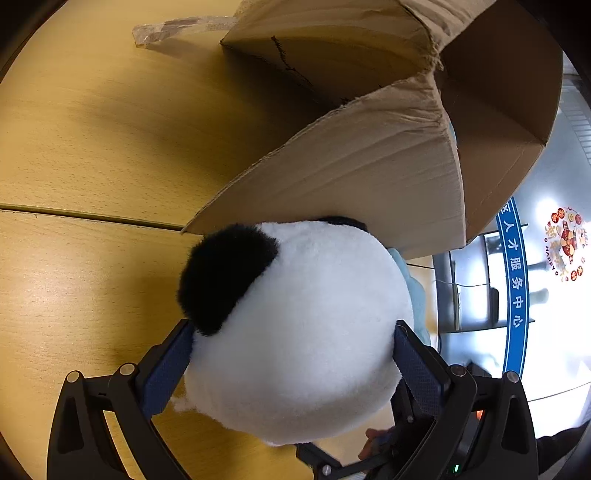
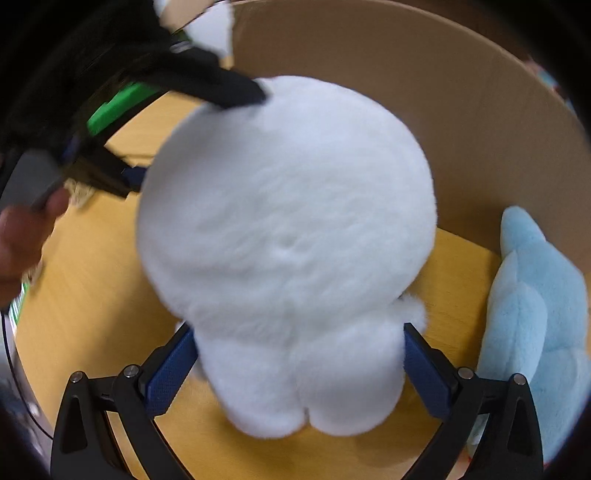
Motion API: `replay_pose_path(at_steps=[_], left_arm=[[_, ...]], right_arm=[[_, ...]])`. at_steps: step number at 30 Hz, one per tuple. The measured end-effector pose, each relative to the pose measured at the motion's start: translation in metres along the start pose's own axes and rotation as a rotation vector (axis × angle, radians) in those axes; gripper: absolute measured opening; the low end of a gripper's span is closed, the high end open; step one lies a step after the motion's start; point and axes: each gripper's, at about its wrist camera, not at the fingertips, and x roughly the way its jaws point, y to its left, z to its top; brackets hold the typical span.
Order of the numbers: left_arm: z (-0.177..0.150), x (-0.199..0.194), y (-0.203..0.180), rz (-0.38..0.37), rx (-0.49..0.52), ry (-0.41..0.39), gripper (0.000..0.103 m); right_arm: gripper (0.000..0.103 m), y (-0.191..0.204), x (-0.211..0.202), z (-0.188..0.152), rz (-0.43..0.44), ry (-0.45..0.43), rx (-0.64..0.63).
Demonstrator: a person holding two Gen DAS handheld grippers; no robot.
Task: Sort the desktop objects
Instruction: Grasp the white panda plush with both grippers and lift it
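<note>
A white plush panda (image 1: 306,332) with a black ear (image 1: 225,277) fills the left wrist view. My left gripper (image 1: 293,343) is shut on its head, blue pads pressing both sides. In the right wrist view the same panda (image 2: 288,229) shows from behind; my right gripper (image 2: 299,350) is shut on its lower body. The left gripper (image 2: 133,177) shows there at the upper left, on the panda's far side. The panda is held just in front of an open cardboard box (image 1: 369,166), over the wooden table (image 1: 92,147).
A light blue plush toy (image 2: 535,295) lies at the right beside the box wall (image 2: 461,110). A clear plastic wrapper (image 1: 177,29) lies on the table at the far left of the box. A table seam (image 1: 92,218) runs across.
</note>
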Motion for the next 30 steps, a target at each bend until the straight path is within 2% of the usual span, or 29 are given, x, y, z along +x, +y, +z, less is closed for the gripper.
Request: replay_pose_path(at_steps=[5,10,15,17,20,23,25,27,30], left_arm=[[0.0,0.005,-0.005,0.012,0.008,0.002,0.103],[-0.003,0.005,-0.009,0.025,0.021,-0.008,0.103],[-0.002,0.005,-0.01,0.03,0.018,-0.007,0.103],[-0.003,0.003,-0.01,0.036,0.022,-0.014,0.101],[-0.009,-0.007,-0.008,0.042,0.028,-0.017,0.098],[-0.022,-0.019,-0.001,0.045,0.023,-0.005,0.097],[-0.025,-0.023,0.008,0.042,0.0,-0.011,0.099],[-0.023,-0.022,0.016,0.028,-0.028,-0.021,0.102],[-0.019,-0.019,0.02,0.001,-0.05,-0.047,0.097]], right_arm=[[0.103,-0.003,0.003,-0.002,0.026,0.028,0.023],[0.103,-0.012,0.013,0.003,0.048,0.128,0.059],[0.103,-0.017,0.013,0.003,0.066,0.169,0.061],[0.1,-0.009,0.007,0.003,0.038,0.174,0.027],[0.093,0.002,-0.007,-0.007,0.059,0.156,-0.004],[0.093,0.004,-0.015,-0.022,0.078,0.148,0.007],[0.094,0.0,-0.009,-0.028,0.102,0.176,0.041],[0.095,0.003,-0.004,-0.029,0.109,0.2,0.022],[0.081,0.01,-0.01,-0.031,0.079,0.183,-0.037]])
